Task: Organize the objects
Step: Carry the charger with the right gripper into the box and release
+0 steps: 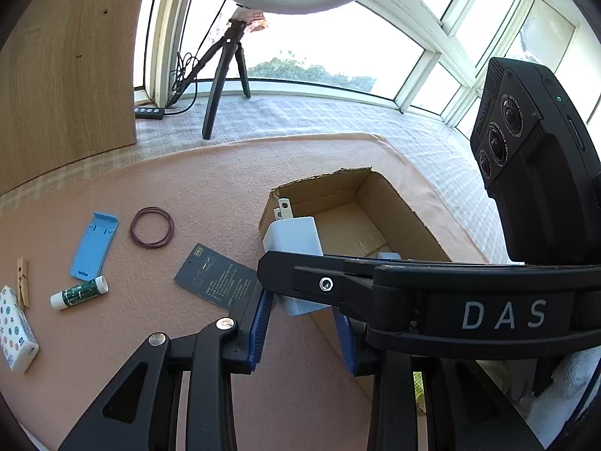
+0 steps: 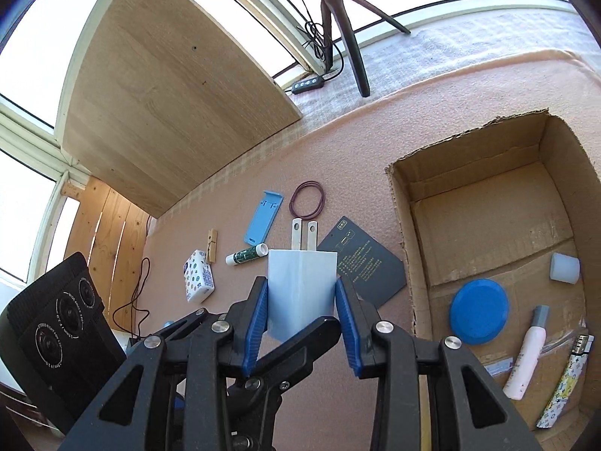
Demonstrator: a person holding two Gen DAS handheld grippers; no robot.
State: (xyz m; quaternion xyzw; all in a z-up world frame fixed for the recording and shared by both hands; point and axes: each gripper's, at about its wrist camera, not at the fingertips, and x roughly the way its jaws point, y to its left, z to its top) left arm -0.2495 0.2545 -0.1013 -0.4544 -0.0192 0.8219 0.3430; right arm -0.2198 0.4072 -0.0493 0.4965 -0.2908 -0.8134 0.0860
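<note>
With both grippers (image 2: 300, 312) (image 1: 302, 310) clamped on the white charger (image 2: 300, 285), uneven pulling risked dropping it short of the cardboard box (image 2: 402, 225).

Smooth white plastic on the charger (image 2: 300, 285), its two prongs bare metal. Ribbed blue rubbery pads (image 2: 255, 323) on matt black plastic arms with shiny metal rivets. The box (image 2: 484, 203) is raw brown cardboard, torn rough along its rim. A glossy blue plastic disc (image 2: 479, 311) inside. Matt pink mat (image 1: 210, 173) and pale wood-grain board (image 2: 165, 86).
</note>
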